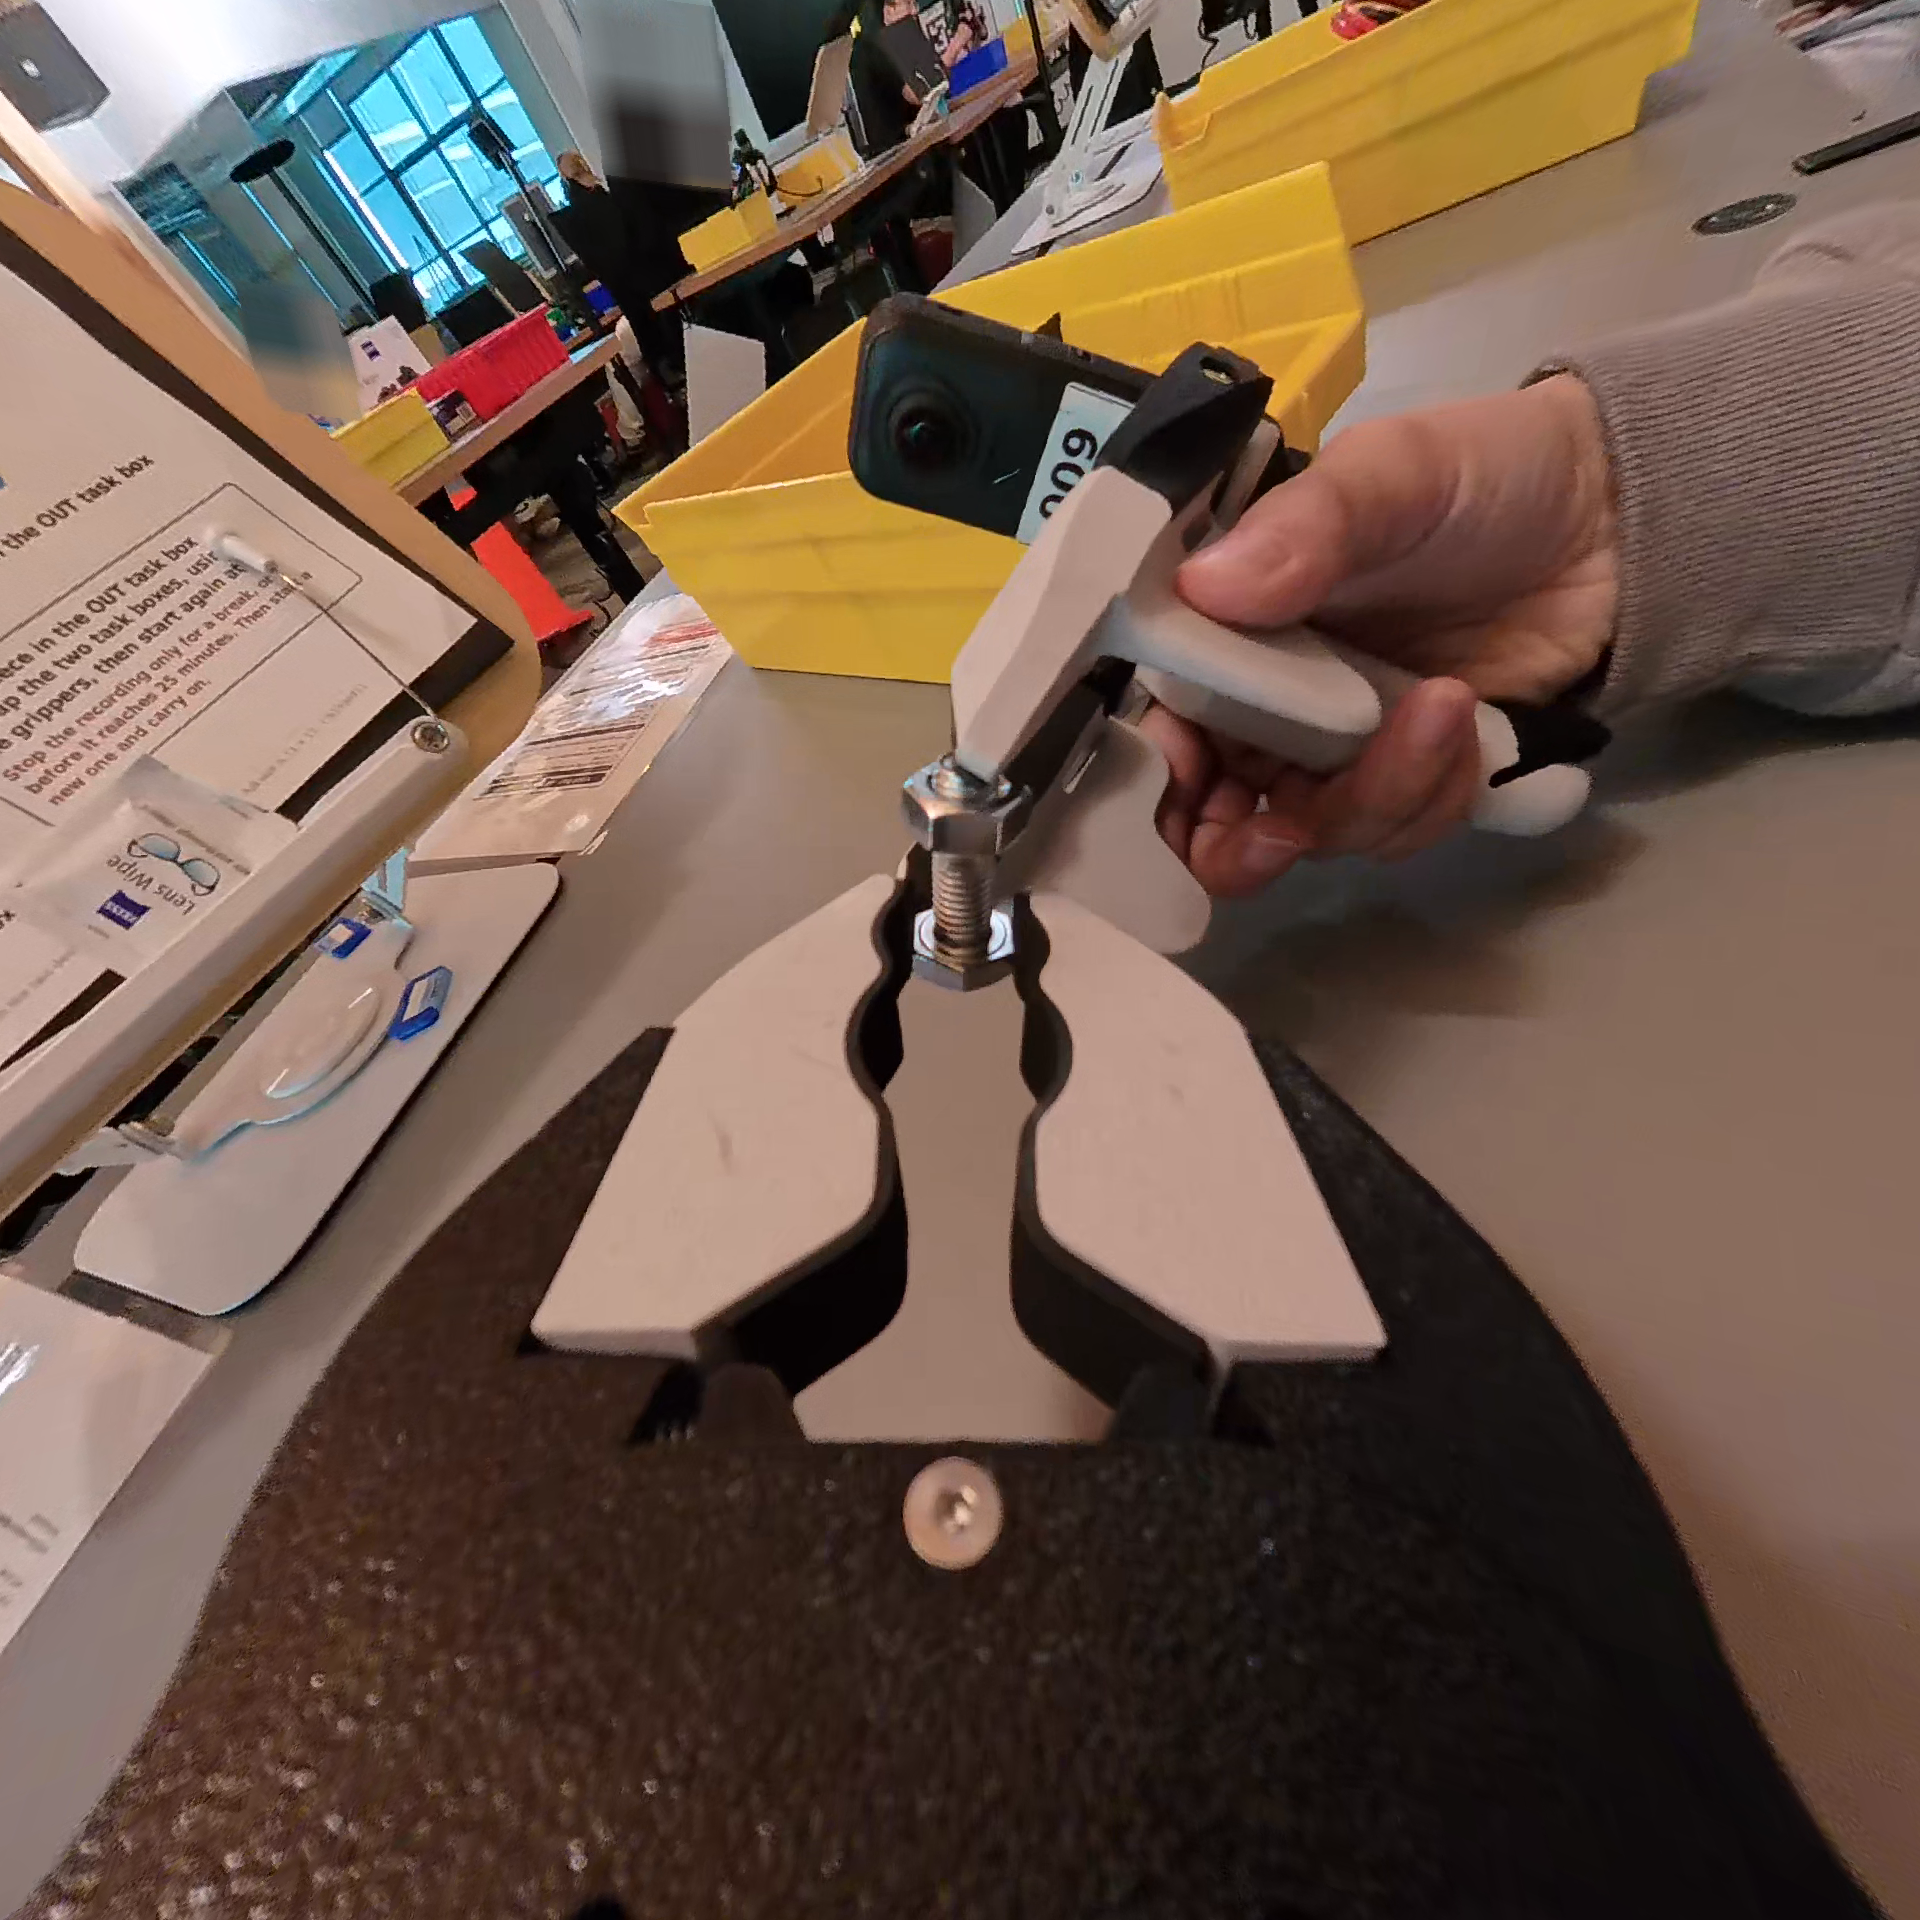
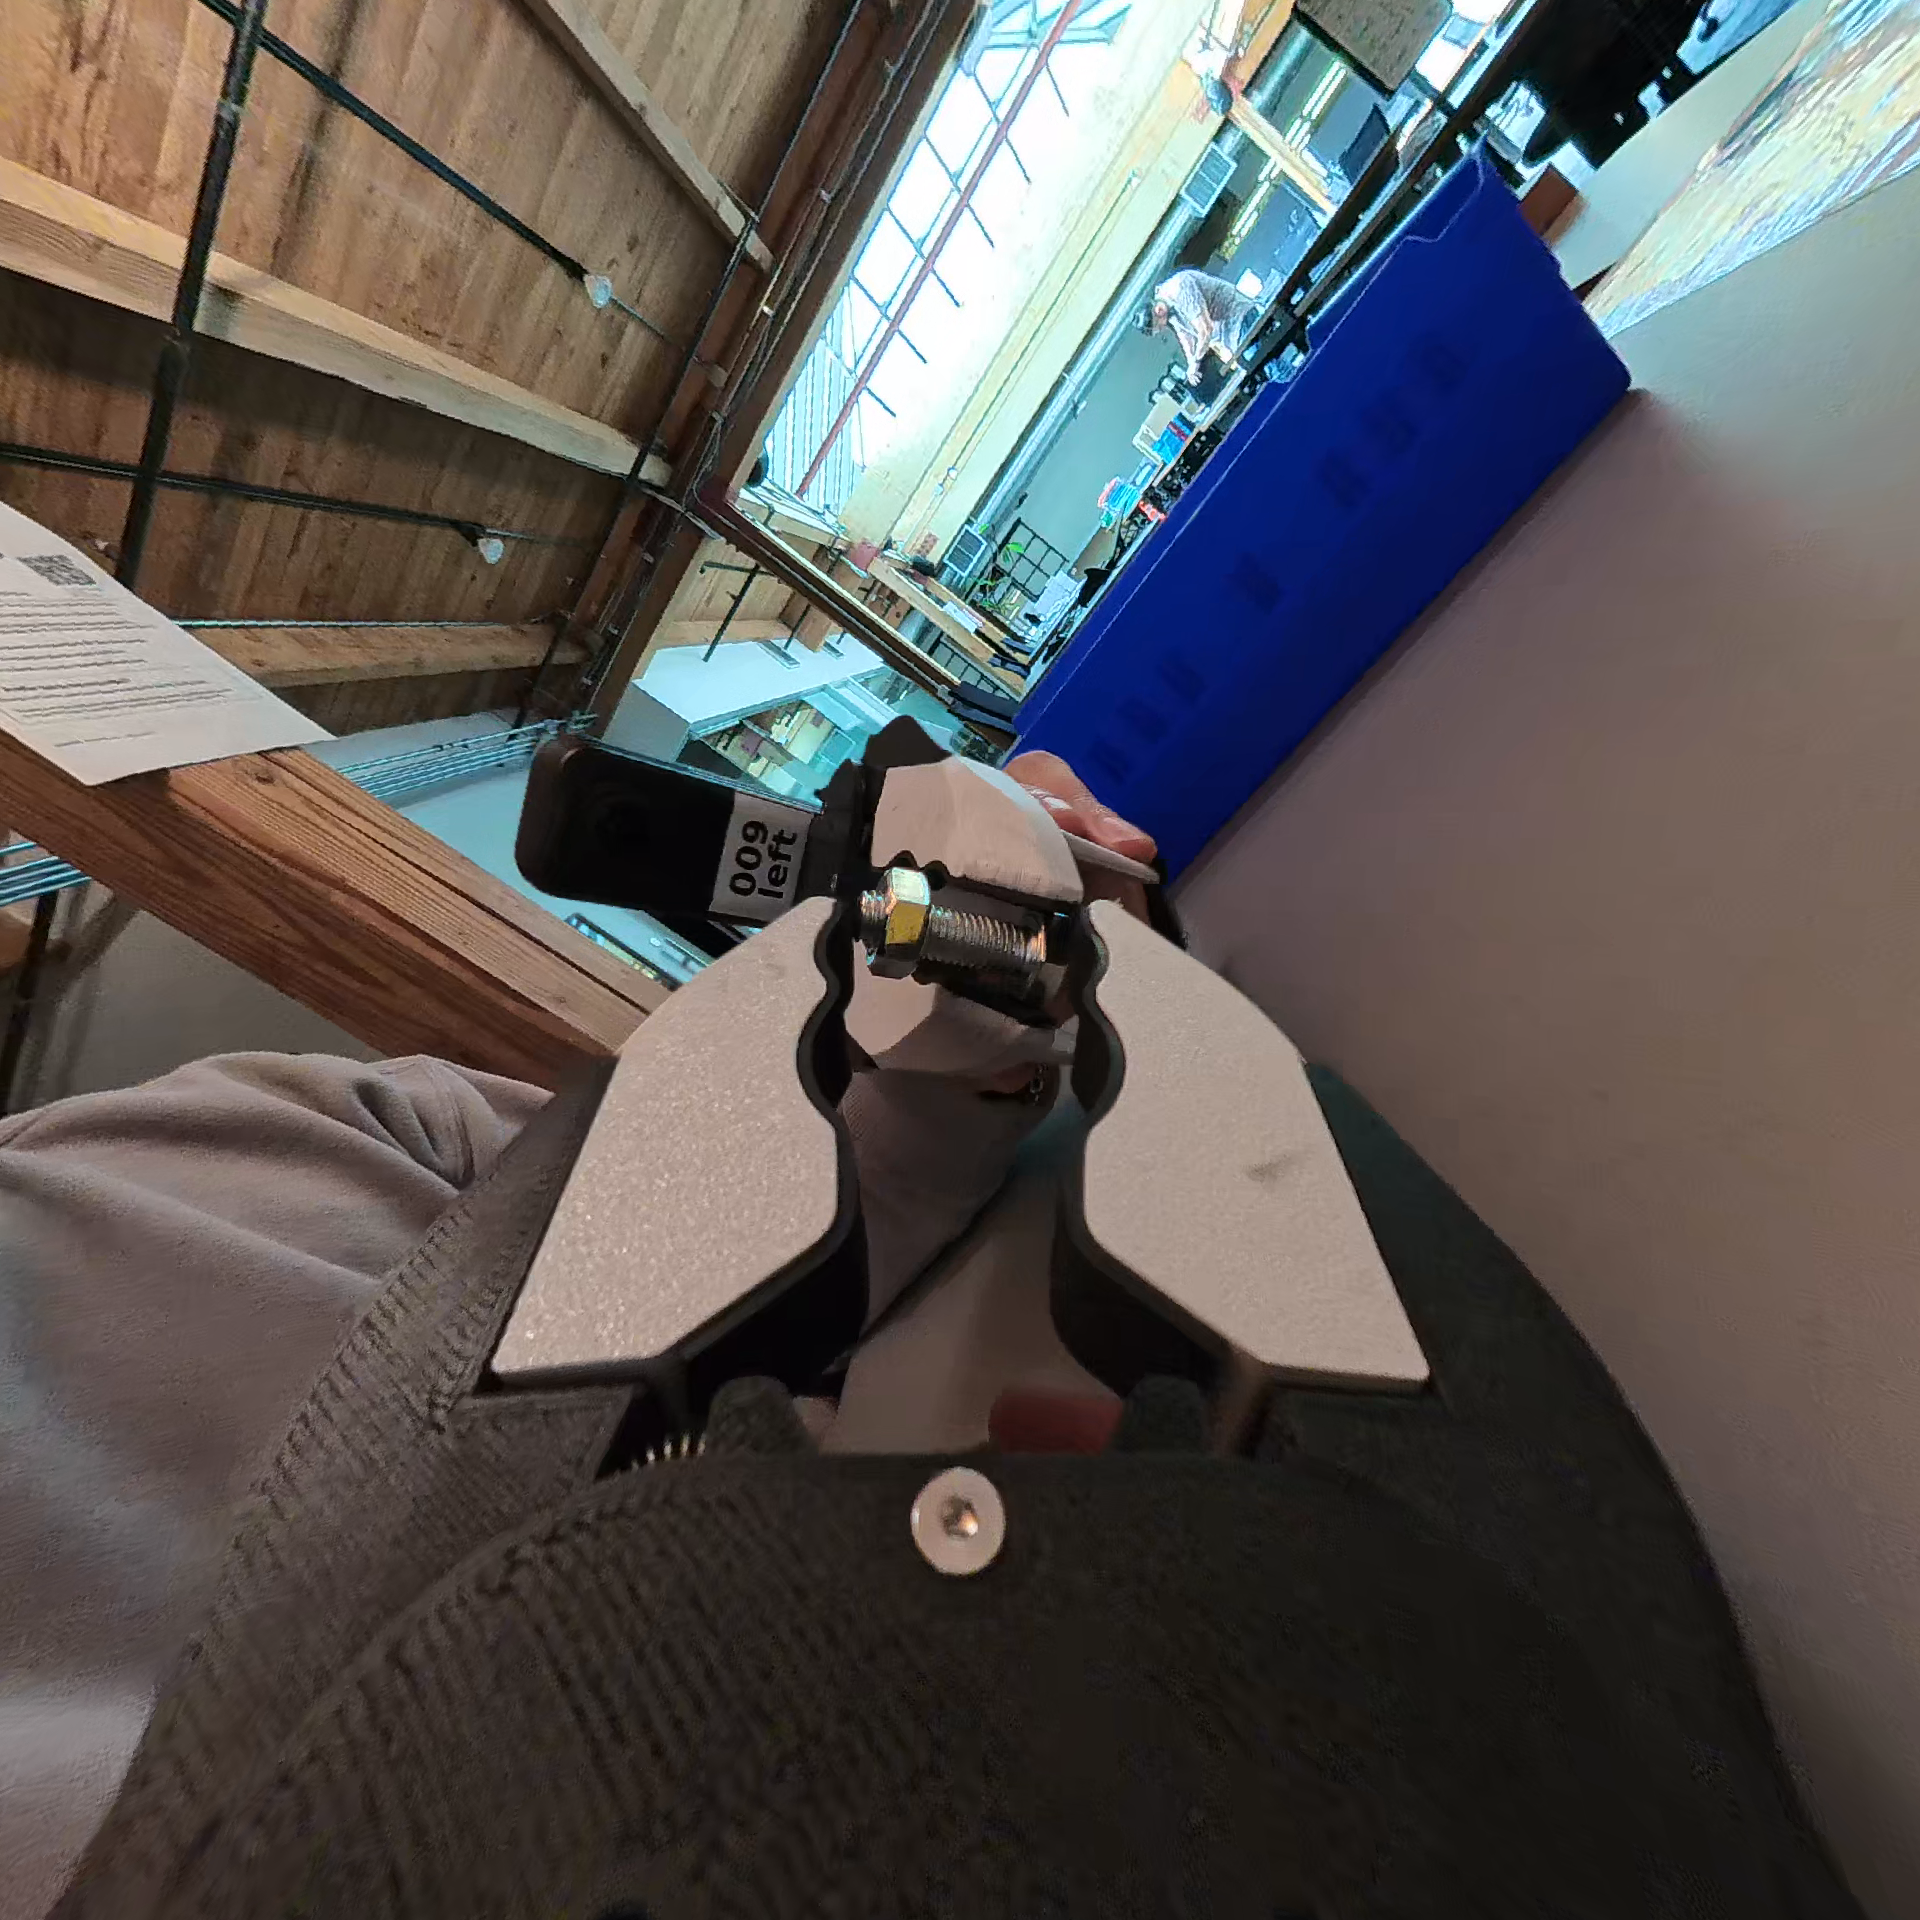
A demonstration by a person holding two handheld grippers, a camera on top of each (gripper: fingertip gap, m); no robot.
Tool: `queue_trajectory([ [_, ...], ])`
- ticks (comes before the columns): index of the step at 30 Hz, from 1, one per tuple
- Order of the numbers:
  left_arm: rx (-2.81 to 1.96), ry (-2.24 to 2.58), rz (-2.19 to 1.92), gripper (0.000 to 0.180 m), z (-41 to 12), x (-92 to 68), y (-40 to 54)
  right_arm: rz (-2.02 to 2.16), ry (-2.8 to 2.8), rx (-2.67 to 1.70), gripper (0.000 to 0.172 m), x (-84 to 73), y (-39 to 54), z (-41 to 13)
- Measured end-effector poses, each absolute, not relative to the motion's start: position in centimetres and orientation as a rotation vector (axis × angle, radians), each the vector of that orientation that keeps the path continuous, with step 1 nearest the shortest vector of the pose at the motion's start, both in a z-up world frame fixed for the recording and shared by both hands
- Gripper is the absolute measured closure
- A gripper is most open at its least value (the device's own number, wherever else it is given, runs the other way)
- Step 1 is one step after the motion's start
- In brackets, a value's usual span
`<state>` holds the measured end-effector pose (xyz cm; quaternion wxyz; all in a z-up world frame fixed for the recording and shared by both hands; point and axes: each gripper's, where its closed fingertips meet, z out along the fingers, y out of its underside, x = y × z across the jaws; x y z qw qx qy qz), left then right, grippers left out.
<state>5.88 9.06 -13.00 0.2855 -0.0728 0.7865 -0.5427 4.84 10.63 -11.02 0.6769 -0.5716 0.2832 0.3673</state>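
Left wrist view: the left gripper (image 1: 958, 951) clamps the bolt (image 1: 958, 896) by its head, while the right gripper (image 1: 992, 800) pinches the nut (image 1: 961, 816) above the grey table (image 1: 1558, 1039).

Grey-fingered black tool (image 1: 961, 935); ribbed grey sleeve (image 1: 1766, 499)

Shiny threaded metal bolt (image 1: 957, 894); glossy yellow plastic bin (image 1: 831, 561); matt grey table (image 1: 1558, 1143).

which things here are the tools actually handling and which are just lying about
Handled:
- silver threaded steel bolt with its silver hex nut, gripped by the left tool and the right tool

Lying about:
- yellow plastic bins
- blue plastic bin
- white paper sachet
- small blue memory cards
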Motion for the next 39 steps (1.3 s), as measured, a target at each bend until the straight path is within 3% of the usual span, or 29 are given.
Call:
queue_trajectory([
  [18,-0.338,2.067,-1.559,0.172,-12.5,5.4,9.6,0.811,0.661,-1.302,0.133,4.7,10.8,-11.4],
  [21,-0.548,2.056,-1.686,0.172,-12.0,5.8,10.3,0.662,0.569,-1.348,0.128,4.8,10.8,-11.0],
  [25,-0.683,2.111,-1.807,0.172,-11.9,5.0,10.4,0.168,0.423,-1.420,0.115,5.5,10.5,-9.7],
  [31,-0.620,2.127,-1.826,0.172,-11.7,4.2,9.7,-0.086,0.273,-1.470,0.128,4.6,10.7,-8.9],
  [39,-0.496,2.106,-1.778,0.172,-11.4,3.7,9.0,-0.071,0.221,-1.508,0.140,3.8,11.3,-9.3],
])
